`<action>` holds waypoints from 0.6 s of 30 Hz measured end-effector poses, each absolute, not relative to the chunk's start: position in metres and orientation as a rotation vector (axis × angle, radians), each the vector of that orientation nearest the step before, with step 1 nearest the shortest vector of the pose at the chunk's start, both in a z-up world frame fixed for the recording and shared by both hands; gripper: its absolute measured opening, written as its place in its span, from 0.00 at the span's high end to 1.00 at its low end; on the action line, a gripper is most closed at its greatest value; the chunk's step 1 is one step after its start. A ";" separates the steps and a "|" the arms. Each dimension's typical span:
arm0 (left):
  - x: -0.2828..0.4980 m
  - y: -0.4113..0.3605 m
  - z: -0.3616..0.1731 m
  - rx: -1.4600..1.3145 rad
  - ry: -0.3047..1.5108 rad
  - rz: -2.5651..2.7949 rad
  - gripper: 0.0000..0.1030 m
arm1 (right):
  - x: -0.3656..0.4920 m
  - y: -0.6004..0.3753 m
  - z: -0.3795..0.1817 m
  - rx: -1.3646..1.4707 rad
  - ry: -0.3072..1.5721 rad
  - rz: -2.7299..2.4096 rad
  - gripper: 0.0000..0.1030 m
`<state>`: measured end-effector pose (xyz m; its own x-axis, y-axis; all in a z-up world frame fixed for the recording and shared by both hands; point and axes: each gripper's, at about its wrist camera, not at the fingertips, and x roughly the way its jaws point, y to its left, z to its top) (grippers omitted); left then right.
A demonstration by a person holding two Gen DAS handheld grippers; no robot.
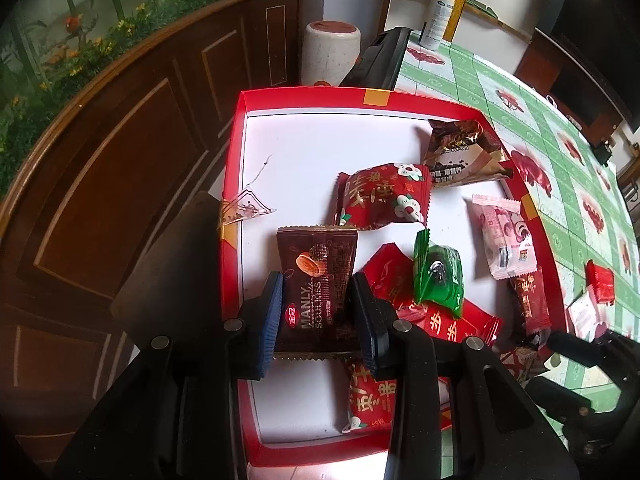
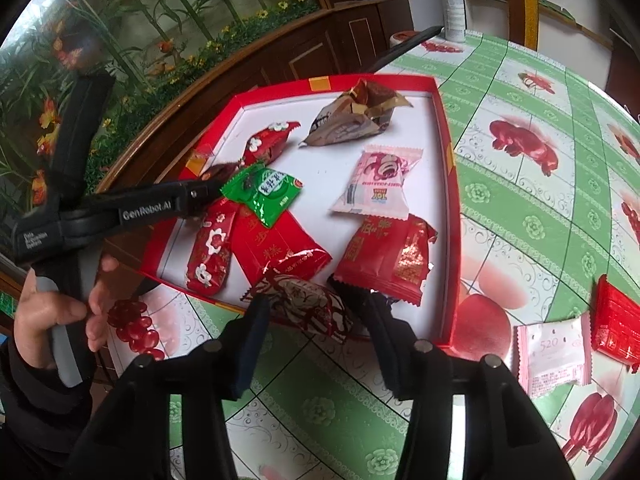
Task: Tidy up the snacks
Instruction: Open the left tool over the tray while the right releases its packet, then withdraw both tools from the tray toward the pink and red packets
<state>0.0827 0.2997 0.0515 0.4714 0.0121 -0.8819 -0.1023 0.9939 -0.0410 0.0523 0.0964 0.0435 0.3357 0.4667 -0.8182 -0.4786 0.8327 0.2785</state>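
In the left wrist view, my left gripper (image 1: 318, 308) is shut on a brown "MANLY" biscuit packet (image 1: 316, 264), held upright over the white floor of a red box (image 1: 240, 152). Several snacks lie in the box: a green packet (image 1: 438, 276), a pink packet (image 1: 504, 236), a brown-gold bag (image 1: 460, 152) and red packets. In the right wrist view, my right gripper (image 2: 316, 316) stands open at the box's near rim (image 2: 448, 184). A white packet with a red pattern (image 2: 304, 300) rests between its fingers on that rim. The right finger stands apart from it.
On the green flowered tablecloth right of the box lie a pale pink "520" packet (image 2: 554, 356) and a red packet (image 2: 616, 324). A white spray bottle (image 2: 452, 8) stands at the table's far end. A dark wooden cabinet runs along the left. A person's hand (image 2: 52, 312) holds the left gripper's handle.
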 end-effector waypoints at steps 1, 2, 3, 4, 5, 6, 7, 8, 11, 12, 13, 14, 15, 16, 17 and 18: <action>0.082 0.298 0.052 -0.089 1.078 0.071 0.65 | 0.051 0.095 0.045 -0.011 1.056 0.616 0.46; 0.081 0.297 0.053 -0.087 1.075 0.068 0.65 | 0.050 0.094 0.048 -0.010 1.051 0.616 0.45; 0.080 0.295 0.054 -0.084 1.074 0.070 0.65 | 0.048 0.093 0.050 -0.009 1.045 0.617 0.45; 0.079 0.294 0.055 -0.079 1.072 0.072 0.65 | 0.047 0.092 0.052 -0.010 1.038 0.618 0.44; 0.078 0.292 0.056 -0.073 1.070 0.073 0.62 | 0.045 0.091 0.054 -0.010 1.033 0.618 0.43; 0.077 0.290 0.057 -0.069 1.068 0.073 0.60 | 0.043 0.089 0.056 -0.008 1.027 0.618 0.42; 0.076 0.289 0.058 -0.065 1.067 0.073 0.53 | 0.041 0.086 0.058 -0.005 1.021 0.618 0.40; 0.074 0.286 0.059 -0.059 1.063 0.074 0.49 | 0.039 0.083 0.059 -0.001 1.016 0.616 0.38; 0.069 0.280 0.064 -0.051 1.054 0.068 0.48 | 0.035 0.073 0.062 0.017 1.010 0.609 0.34; 0.067 0.278 0.066 -0.055 1.053 0.062 0.48 | 0.034 0.069 0.063 0.022 1.009 0.603 0.33; 0.065 0.277 0.067 -0.062 1.052 0.052 0.48 | 0.032 0.065 0.063 0.027 1.009 0.597 0.31; 0.063 0.274 0.070 -0.073 1.051 0.039 0.48 | 0.031 0.061 0.064 0.030 1.010 0.591 0.29; 0.061 0.272 0.072 -0.083 1.050 0.027 0.48 | 0.030 0.056 0.065 0.033 1.010 0.583 0.28; 0.059 0.270 0.074 -0.091 1.049 0.015 0.48 | 0.030 0.050 0.065 0.036 1.010 0.570 0.27; 0.058 0.265 0.077 -0.100 1.050 -0.002 0.48 | 0.029 0.044 0.066 0.038 1.010 0.558 0.26; 0.056 0.261 0.079 -0.107 1.052 -0.017 0.48 | 0.029 0.038 0.066 0.040 1.011 0.544 0.26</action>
